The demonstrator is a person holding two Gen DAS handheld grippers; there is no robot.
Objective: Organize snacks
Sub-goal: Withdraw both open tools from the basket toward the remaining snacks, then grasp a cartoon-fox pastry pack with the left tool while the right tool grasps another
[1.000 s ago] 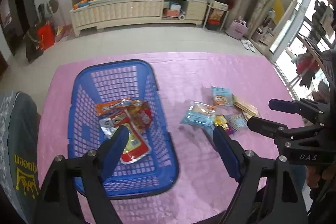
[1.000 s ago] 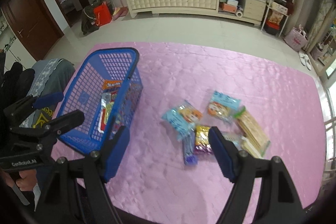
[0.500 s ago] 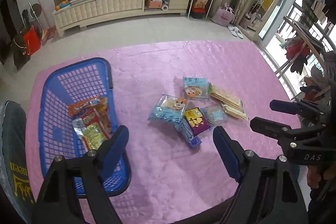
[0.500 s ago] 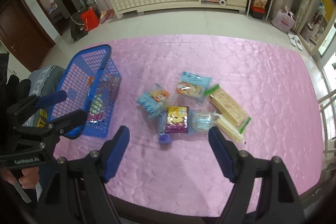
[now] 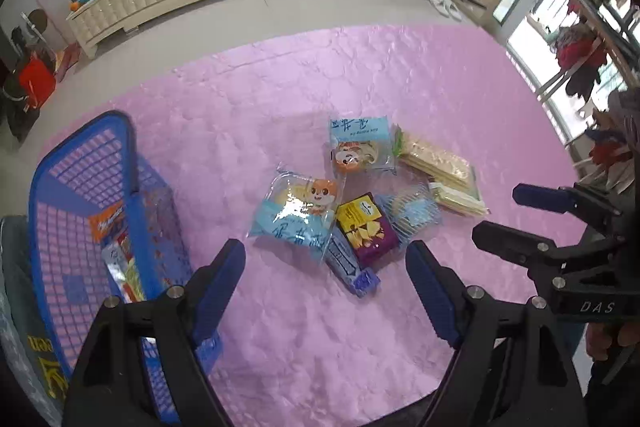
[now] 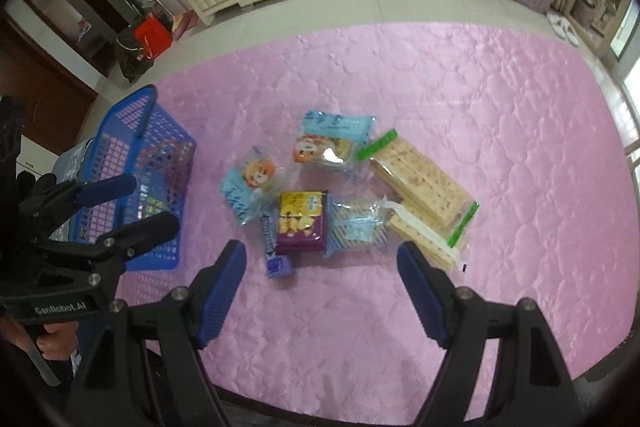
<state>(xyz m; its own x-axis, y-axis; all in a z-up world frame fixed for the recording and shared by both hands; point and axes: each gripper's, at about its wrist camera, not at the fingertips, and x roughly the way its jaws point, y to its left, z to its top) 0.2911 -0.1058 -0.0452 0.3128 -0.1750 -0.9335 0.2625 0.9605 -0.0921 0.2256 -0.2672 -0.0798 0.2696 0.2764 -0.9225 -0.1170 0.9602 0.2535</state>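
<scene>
Both grippers hang empty with fingers spread wide: left gripper [image 5: 326, 267], right gripper [image 6: 320, 269]. Just ahead lies the blue stick pack [image 6: 274, 247], long axis running away from the right gripper, which seems nearer. The snack pile [image 6: 340, 187] lies beyond, the basket [image 6: 120, 131] far left.

We found bare pink cloth [image 6: 500, 99] open on the near, far and right sides of the snack cluster [image 6: 320, 203] — room to come in over it. To the left the blue basket [image 6: 160, 155] stood in the way, and the left gripper [image 6: 132, 203] hung, jaws apart, just before its wall.
</scene>
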